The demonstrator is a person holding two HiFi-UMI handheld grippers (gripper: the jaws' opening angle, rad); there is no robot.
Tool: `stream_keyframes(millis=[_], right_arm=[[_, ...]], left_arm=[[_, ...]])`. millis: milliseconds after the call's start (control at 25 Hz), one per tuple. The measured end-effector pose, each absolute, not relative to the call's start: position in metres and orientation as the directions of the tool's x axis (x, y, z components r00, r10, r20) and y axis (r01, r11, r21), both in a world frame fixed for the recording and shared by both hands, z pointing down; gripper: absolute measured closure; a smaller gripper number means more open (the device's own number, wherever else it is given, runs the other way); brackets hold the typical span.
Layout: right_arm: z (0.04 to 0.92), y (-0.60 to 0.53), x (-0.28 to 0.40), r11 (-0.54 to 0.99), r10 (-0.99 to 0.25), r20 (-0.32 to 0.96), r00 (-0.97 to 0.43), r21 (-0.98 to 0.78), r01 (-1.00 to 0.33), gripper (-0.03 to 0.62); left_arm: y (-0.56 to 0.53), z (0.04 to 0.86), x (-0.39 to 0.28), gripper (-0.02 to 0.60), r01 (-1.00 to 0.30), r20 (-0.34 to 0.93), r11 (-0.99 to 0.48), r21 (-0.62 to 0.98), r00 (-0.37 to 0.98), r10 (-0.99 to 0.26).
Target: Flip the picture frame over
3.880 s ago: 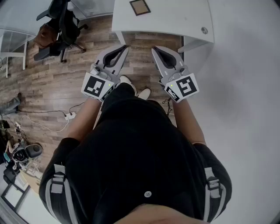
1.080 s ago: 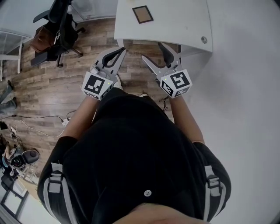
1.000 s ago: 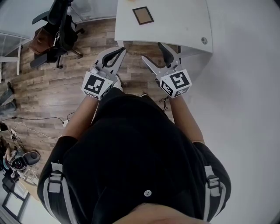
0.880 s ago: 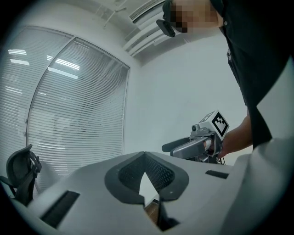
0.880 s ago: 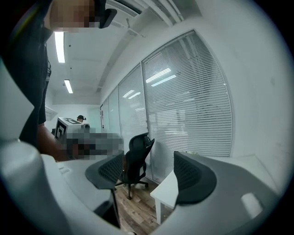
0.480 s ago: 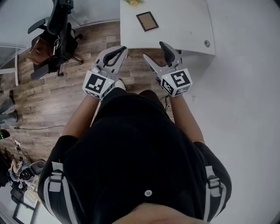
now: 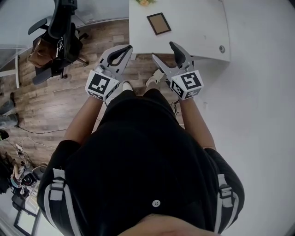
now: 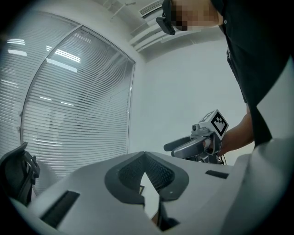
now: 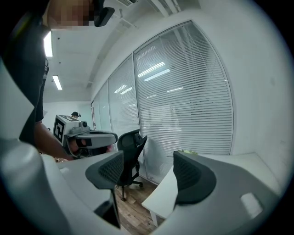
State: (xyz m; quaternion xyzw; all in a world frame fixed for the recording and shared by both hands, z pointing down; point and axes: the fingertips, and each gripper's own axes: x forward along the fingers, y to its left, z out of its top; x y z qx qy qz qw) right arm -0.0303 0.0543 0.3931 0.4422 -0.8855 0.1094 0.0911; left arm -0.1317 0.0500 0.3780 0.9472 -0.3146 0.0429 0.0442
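- Head view alone gives you the picture frame (image 7: 159,23), flat on the white counter (image 7: 198,27), ahead of both claws.
- Gripper views show your left claw (image 8: 145,158) pressed together and your right claw (image 9: 148,174) apart, both empty.

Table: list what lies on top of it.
A picture frame lies flat on the table. Beyond it, a yellow-green thing is cut off by the picture's edge. What the frame covers is hidden.

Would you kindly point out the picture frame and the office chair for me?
picture frame (image 7: 159,23): head view, middle of its brown panel.
office chair (image 7: 64,25): head view, its black body.
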Motion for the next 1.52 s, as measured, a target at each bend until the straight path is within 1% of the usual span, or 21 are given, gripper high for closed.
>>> stream_keyframes(millis=[200, 360, 520, 720, 960, 1240, 1520], right_arm=[[0.399, 0.016, -0.014, 0.62, -0.737, 0.251, -0.628, -0.119, -0.776, 0.256], [0.403, -0.021, 0.01, 0.644, -0.713, 0.249, -0.656, -0.139, -0.753, 0.256], [0.41, -0.057, 0.035, 0.675, -0.68, 0.261, -0.685, -0.142, -0.724, 0.256], [0.423, -0.092, 0.061, 0.71, -0.632, 0.289, -0.719, -0.154, -0.687, 0.256], [0.445, -0.116, 0.078, 0.736, -0.587, 0.311, -0.748, -0.18, -0.652, 0.256], [0.47, -0.141, 0.081, 0.71, -0.592, 0.358, -0.722, -0.192, -0.678, 0.256], [0.505, -0.165, 0.06, 0.615, -0.638, 0.444, -0.629, -0.197, -0.763, 0.256]], left_arm=[[0.016, 0.382, -0.118, 0.577, -0.639, 0.129, -0.768, 0.039, 0.766, -0.63], [-0.015, 0.383, -0.092, 0.577, -0.668, 0.154, -0.744, 0.03, 0.738, -0.657], [-0.049, 0.378, -0.06, 0.577, -0.697, 0.141, -0.717, 0.021, 0.712, -0.688], [-0.08, 0.375, -0.023, 0.577, -0.721, 0.159, -0.691, -0.05, 0.678, -0.718], [-0.102, 0.384, 0.001, 0.577, -0.74, 0.186, -0.671, -0.047, 0.653, -0.734], [-0.134, 0.4, 0.005, 0.577, -0.72, 0.198, -0.694, -0.018, 0.678, -0.708], [-0.167, 0.419, -0.012, 0.577, -0.626, 0.206, -0.78, -0.022, 0.76, -0.616]])
